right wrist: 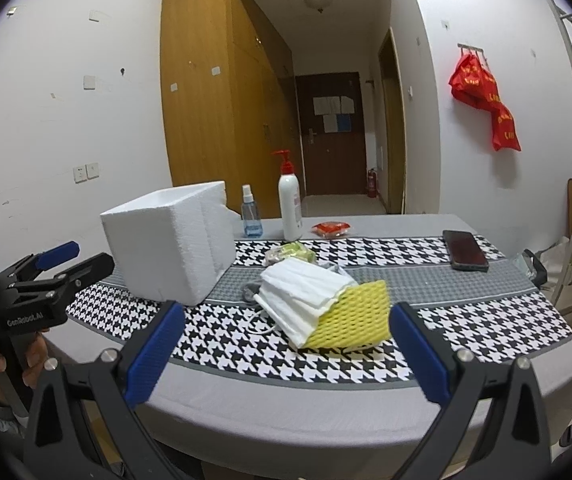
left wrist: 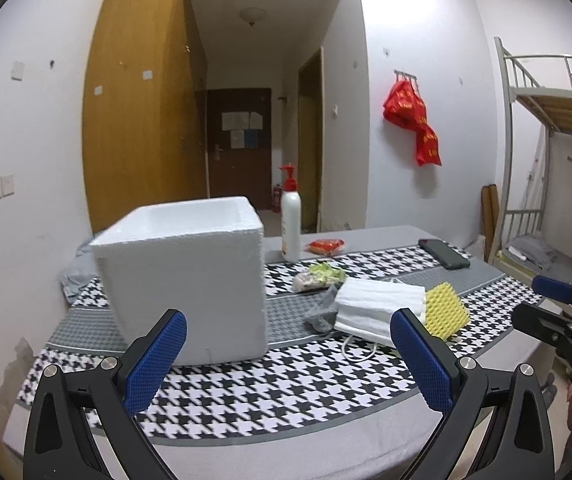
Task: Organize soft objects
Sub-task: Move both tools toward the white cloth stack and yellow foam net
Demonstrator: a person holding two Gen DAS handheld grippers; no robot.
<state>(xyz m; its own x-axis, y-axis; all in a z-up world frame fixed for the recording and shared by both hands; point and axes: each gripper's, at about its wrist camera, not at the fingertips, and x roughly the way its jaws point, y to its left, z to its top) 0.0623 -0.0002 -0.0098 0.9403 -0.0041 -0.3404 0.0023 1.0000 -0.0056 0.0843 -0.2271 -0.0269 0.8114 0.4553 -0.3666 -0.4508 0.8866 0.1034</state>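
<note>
Left gripper (left wrist: 287, 354) and right gripper (right wrist: 286, 346) both spread, empty; face masks (right wrist: 303, 294) lean on yellow sponge (right wrist: 355, 316) beside foam box (right wrist: 166, 240).

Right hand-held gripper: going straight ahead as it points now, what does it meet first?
Most likely the stack of white face masks leaning on the yellow sponge, which lie centred between the open right hand-held gripper fingers. Depth is uncertain; nothing nearer shows above the tablecloth.
</note>
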